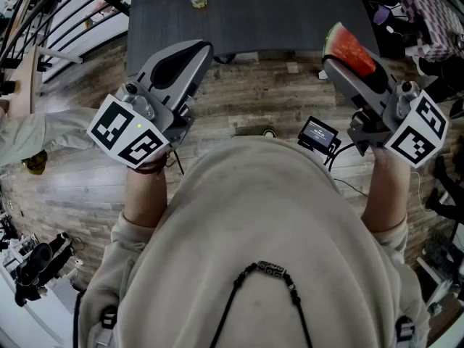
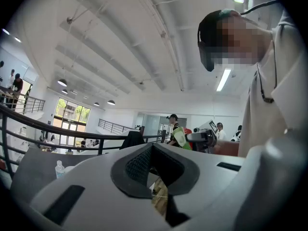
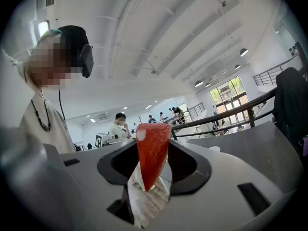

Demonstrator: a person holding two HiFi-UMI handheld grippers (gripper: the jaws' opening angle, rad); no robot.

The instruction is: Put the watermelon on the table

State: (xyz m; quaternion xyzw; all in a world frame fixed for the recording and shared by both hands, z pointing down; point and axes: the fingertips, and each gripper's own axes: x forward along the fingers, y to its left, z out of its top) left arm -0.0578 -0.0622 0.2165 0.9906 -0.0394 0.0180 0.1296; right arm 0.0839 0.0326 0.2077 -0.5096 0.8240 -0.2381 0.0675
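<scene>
The right tongs [image 3: 153,150] are pinching the watermelon slice [image 1: 350,49] level, short of the table [image 1: 275,13], ready for set-down, while the left tongs [image 1: 197,48], pressed together and empty, are hovering clear.

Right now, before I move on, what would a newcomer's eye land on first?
The red wedge-shaped watermelon slice with green rind, clamped in the right gripper, at the head view's upper right. Next, the dark grey table straight ahead, and the left gripper, empty, jaws together.
</scene>
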